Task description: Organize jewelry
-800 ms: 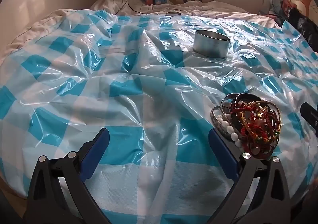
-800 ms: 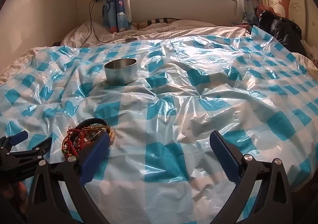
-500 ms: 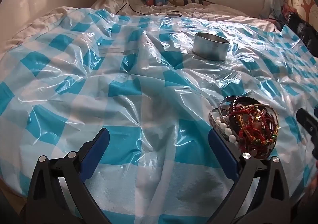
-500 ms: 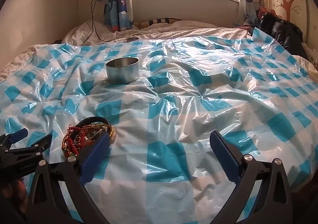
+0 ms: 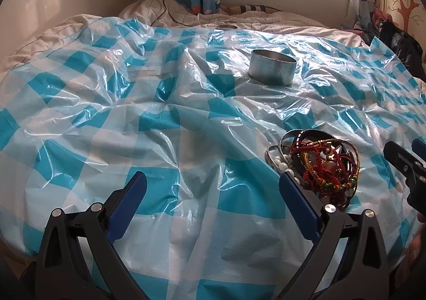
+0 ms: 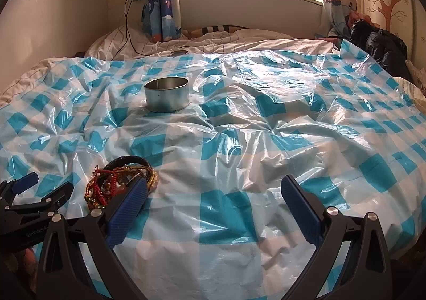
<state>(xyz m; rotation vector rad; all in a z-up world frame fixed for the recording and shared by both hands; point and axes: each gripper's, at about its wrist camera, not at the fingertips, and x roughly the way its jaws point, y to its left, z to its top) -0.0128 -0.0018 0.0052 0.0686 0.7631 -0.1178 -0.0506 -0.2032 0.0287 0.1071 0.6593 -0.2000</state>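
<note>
Jewelry pile (image 5: 318, 164): white beads seen in left view only; right view hides them. Left gripper (image 5: 213, 185) & right gripper (image 6: 214, 188) spread, empty.

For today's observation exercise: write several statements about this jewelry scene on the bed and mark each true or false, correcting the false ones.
1. The metal tin stands upright and open-topped on the checked plastic sheet. True.
2. The pile of bracelets lies inside the tin. False: it lies on the sheet, apart from the tin and nearer the cameras.
3. The left gripper has its jaws open and empty. True.
4. The right gripper is clamped on a bracelet. False: its jaws are open, holding nothing.
5. The sheet is red. False: blue and white.
</note>
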